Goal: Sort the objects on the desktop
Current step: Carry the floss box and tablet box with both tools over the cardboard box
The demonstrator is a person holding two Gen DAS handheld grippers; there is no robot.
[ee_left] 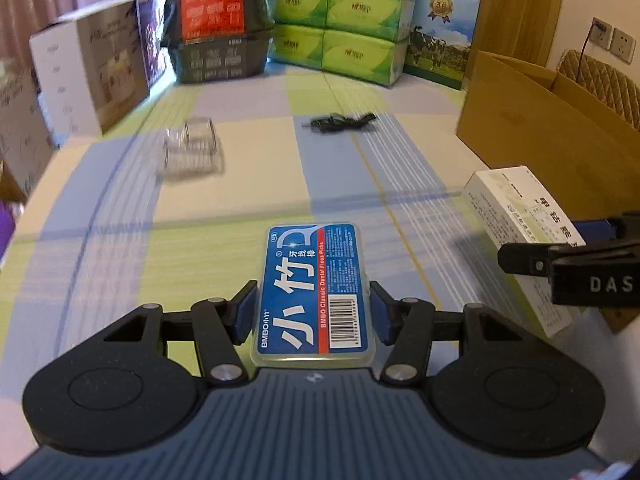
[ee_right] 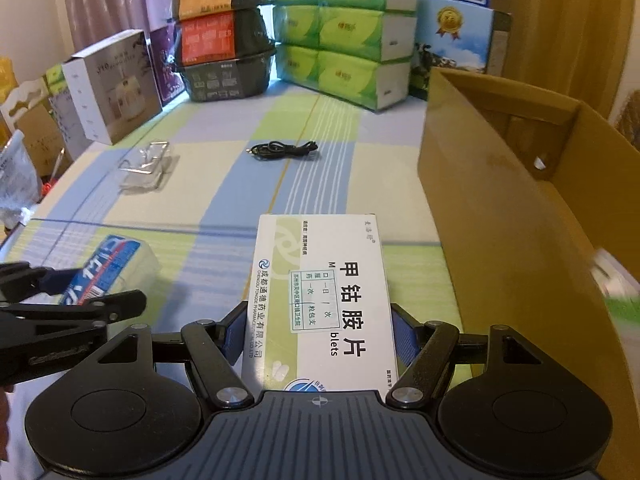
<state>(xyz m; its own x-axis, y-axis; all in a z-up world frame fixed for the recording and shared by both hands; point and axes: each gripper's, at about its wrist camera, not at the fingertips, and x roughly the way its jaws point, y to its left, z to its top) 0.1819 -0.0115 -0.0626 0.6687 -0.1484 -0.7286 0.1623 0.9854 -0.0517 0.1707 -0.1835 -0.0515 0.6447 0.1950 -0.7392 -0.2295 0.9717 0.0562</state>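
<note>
Jaws clamped on floss-pick case (ee_left: 312, 292), medicine box (ee_right: 320, 304)

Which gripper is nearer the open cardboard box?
Right. The right gripper, clamping the white medicine box, sits just beside the cardboard box. The left gripper, clamping the floss pick case, sits farther out, beyond the right one.

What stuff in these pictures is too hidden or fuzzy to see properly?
- Inside of the cardboard box: right wrist view, its own tall wall hides it.
- Clear plastic case: left wrist view, motion blur; contents unreadable.
- Black cable: both views, too small to tell its plugs.
- Near end of the medicine box: right wrist view, hidden under the right gripper.
</note>
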